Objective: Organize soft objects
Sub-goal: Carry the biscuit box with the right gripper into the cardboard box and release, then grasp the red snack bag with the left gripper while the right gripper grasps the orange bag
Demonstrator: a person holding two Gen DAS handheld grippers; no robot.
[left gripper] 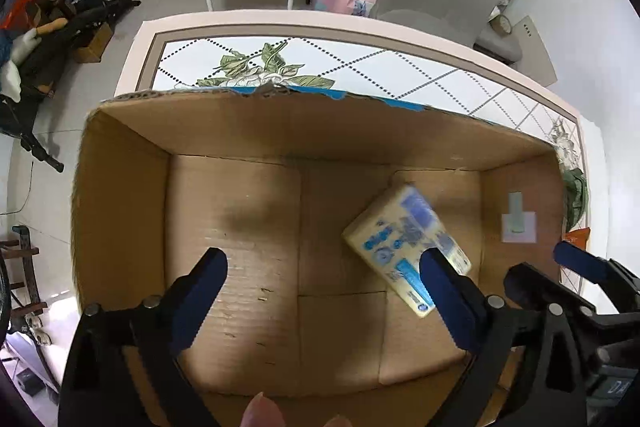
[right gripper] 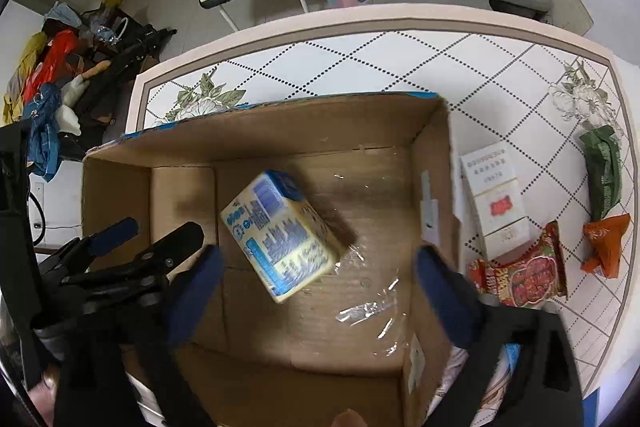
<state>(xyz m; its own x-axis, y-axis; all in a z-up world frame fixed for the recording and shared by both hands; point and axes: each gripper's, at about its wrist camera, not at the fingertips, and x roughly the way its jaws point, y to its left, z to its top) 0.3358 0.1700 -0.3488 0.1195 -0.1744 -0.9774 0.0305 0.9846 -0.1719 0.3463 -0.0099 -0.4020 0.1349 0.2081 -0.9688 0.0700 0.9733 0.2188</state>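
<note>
An open box (left gripper: 240, 131) of brown corrugated card, its top edge torn and trimmed with blue tape, sits on a tabletop (right gripper: 360, 63) patterned with dotted diamond lines and printed leaves. Inside, on the ridged card floor, a soft rectangular pack (right gripper: 280, 235) in pale yellow wrap with blue print lies tilted, blurred in both views; whether it rests flat cannot be told. A patch of crinkled clear tape (right gripper: 368, 307) shines on the box floor beside it.

The left tool (left gripper: 324, 291) hangs over the box with its blue-padded fingers spread wide, holding nothing. The right tool (right gripper: 316, 279) is likewise spread wide over the box, the pack showing between its fingers without touching either.

Outside the box, on the tabletop to the right, lie a white carton (right gripper: 494, 203) with a red mark, a glossy red packet (right gripper: 524, 277), a crumpled orange packet (right gripper: 604, 245) and a wrinkled green packet (right gripper: 602, 171).
</note>
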